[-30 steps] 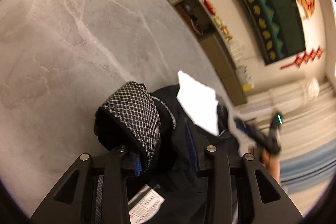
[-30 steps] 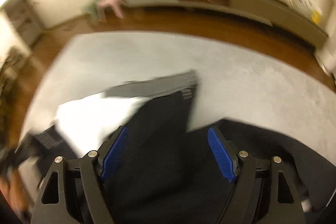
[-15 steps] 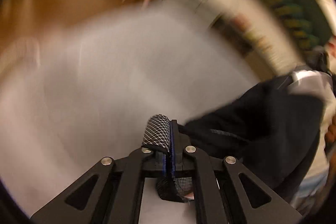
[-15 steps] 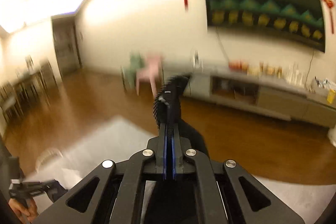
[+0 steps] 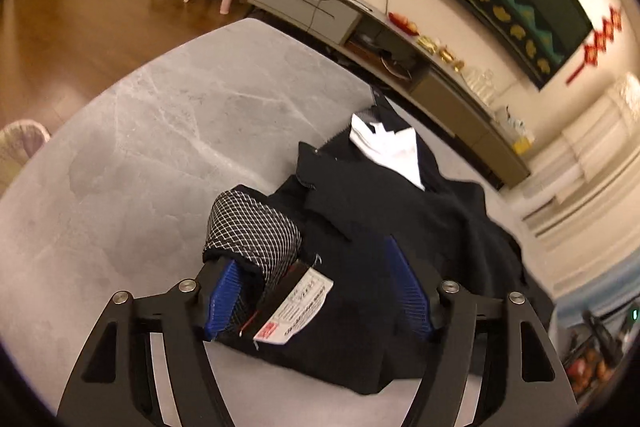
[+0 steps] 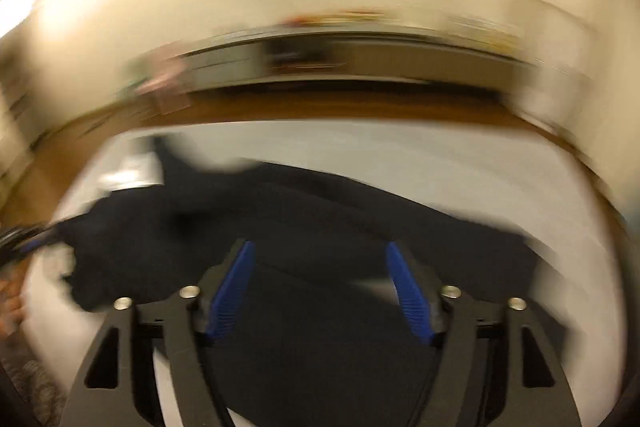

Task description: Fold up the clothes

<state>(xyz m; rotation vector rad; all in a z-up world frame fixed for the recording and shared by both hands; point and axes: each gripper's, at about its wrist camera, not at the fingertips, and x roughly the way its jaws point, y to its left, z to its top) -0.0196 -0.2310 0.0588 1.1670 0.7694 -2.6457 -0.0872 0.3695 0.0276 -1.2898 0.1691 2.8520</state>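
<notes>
Black fabric filled the lower centre: the dark garment [image 5: 372, 251] lay bunched on the grey tabletop [image 5: 160, 131], released, I judge, for the next fold. The left hand-held gripper [image 5: 316, 287] was opening, mesh cuff [image 5: 252, 231] draped on one pad; the right hand-held gripper [image 6: 320, 291] was opening above cloth. No containers showed.

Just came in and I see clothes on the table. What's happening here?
A person with a tool in each hand is folding a dark garment on the grey table. Both tools are opening. The left tool sits over the checked cuff and label, its pads apart and no longer pinching the cloth. The right tool hangs open above the garment in a blurred view. The garment lies bunched, not yet neatly folded.
</notes>
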